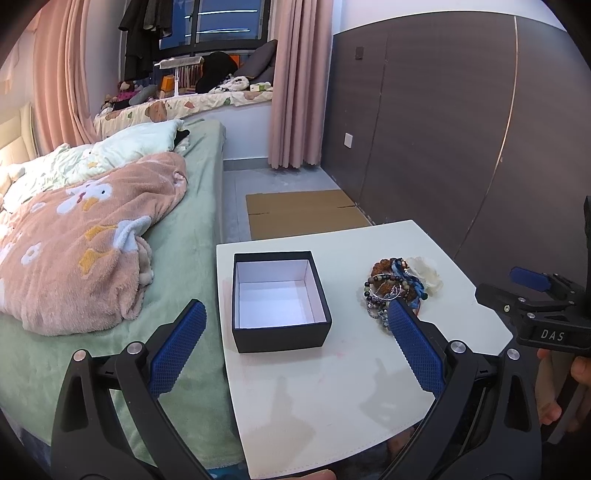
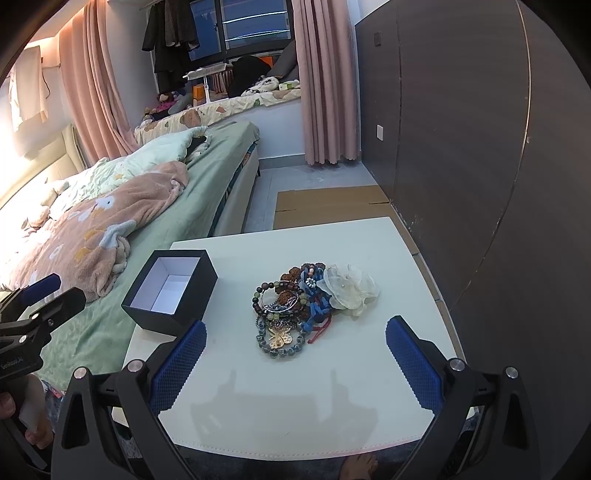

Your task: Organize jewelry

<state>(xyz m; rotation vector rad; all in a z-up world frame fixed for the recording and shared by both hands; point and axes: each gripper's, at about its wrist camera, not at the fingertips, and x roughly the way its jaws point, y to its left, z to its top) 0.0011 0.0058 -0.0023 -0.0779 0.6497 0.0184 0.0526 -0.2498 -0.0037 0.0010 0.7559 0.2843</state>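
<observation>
Soft, even indoor light fills both views, with a warm overexposed glow at the far left of the right wrist view, by the headboard (image 2: pixel 70 147). The window (image 1: pixel 225 22) shows dusky blue. Claw shadows fall faintly on the white desk (image 2: pixel 295 406). Fisheye bending curves the edges; corners are black. Focus is sharp.

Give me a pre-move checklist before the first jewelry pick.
1. Box open, upright: ok.
2. Box inside clear: ok, only white lining shows.
3. Right claw open, holding nothing: ok.
4. Left claw open, holding nothing: ok.
5. Jewelry pile ahead of right claw, on table: ok.
6. Single piece separable: not ok, bracelets, cords and fabric flower overlap in one heap.
</observation>
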